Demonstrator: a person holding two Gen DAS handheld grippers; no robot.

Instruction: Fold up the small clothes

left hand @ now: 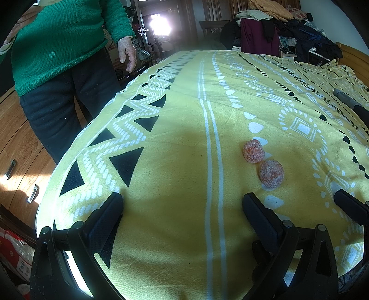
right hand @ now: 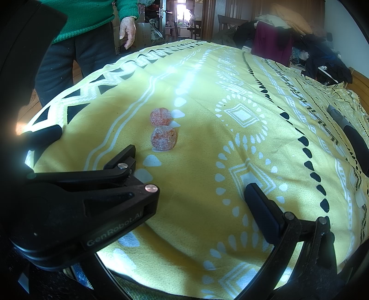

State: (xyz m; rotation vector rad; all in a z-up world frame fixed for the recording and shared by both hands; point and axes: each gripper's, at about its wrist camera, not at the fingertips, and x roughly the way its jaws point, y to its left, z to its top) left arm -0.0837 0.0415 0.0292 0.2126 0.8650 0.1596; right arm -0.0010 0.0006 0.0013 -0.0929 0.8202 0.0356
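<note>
Left gripper point(left hand: 182, 207) spread empty, two rolled sock balls point(left hand: 261, 162) just ahead-right

"GenRobot.AI" on left claw point(right hand: 96, 159)

Two rolled-up balls of orange-and-white speckled fabric lie on a yellow bedspread with white and black geometric pattern point(right hand: 207, 161), the nearer ball point(right hand: 164, 138) just beside the farther ball point(right hand: 160, 116). The left tongs point(right hand: 96, 140), black with a printed logo, enter from the left with fingers spread apart. The right tongs show one dark finger point(right hand: 260, 207) low on the right. A person in a green knitted sweater point(right hand: 87, 13) stands beyond the bed, one hand point(right hand: 128, 30) hanging down
</note>
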